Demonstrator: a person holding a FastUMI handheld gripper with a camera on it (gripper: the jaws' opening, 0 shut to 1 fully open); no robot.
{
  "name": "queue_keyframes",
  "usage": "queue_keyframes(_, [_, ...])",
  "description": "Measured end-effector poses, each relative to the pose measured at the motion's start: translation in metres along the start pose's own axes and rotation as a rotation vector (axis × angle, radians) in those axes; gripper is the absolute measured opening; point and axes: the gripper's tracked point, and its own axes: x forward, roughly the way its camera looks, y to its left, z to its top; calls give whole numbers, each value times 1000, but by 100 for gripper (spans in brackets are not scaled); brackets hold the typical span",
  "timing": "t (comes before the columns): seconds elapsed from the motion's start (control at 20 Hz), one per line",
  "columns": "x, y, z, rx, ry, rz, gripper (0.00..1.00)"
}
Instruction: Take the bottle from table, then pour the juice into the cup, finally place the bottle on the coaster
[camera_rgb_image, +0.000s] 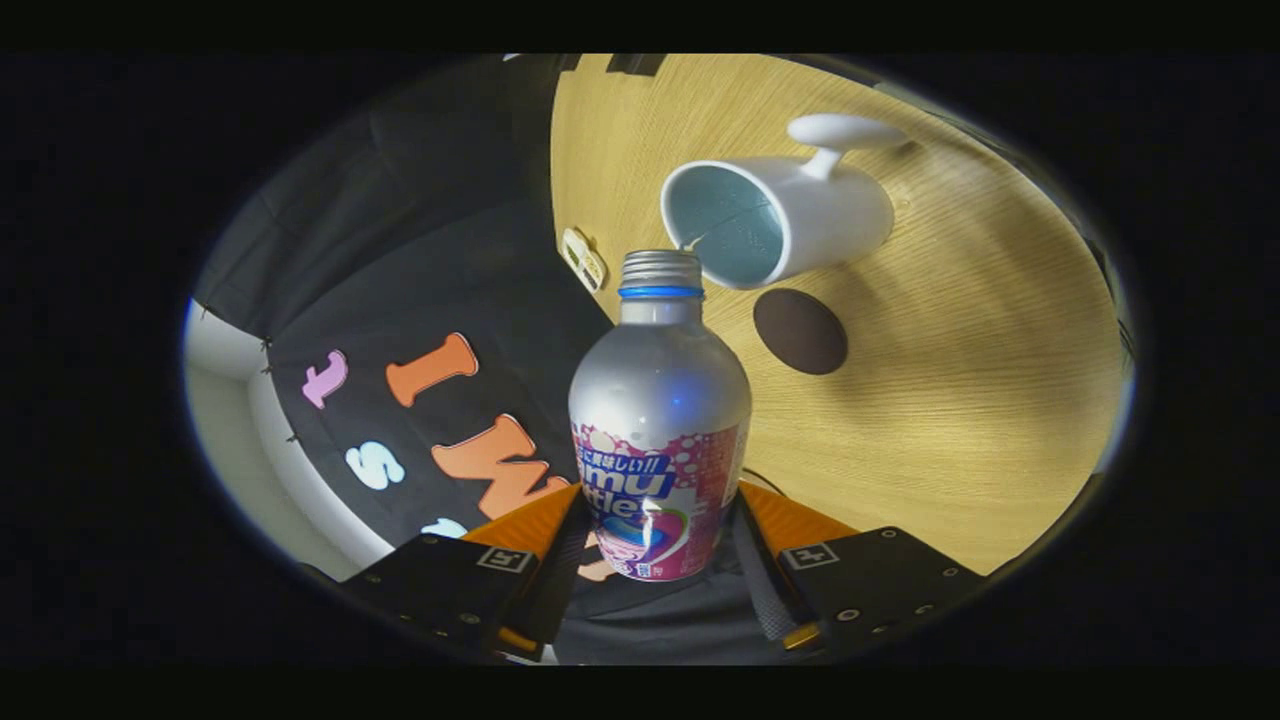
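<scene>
Between the tool's (655, 545) two fingers sits the silver bottle (659, 420), clamped at its labelled lower body, both pads pressing its sides. Bottle mouth, uncapped, reaches the rim of the white cup (780, 215). Dark round coaster (800, 331) lies on the wooden table (980, 400) just beside the cup.

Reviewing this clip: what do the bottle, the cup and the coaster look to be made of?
Silver bottle with pink label, clamped in the hand-held gripper: likely aluminium, matte sheen, threaded metal neck. White cup with blue inside: probably glazed ceramic, though smooth plastic is possible. Dark brown round coaster: flat, dull; material unclear.
</scene>
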Motion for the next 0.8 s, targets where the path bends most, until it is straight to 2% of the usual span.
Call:
queue_keyframes(0.4, [2,-3,2,-12,-8,-3,75])
queue_keyframes(0.8, [0,-20,7,-253,-47,-42,75])
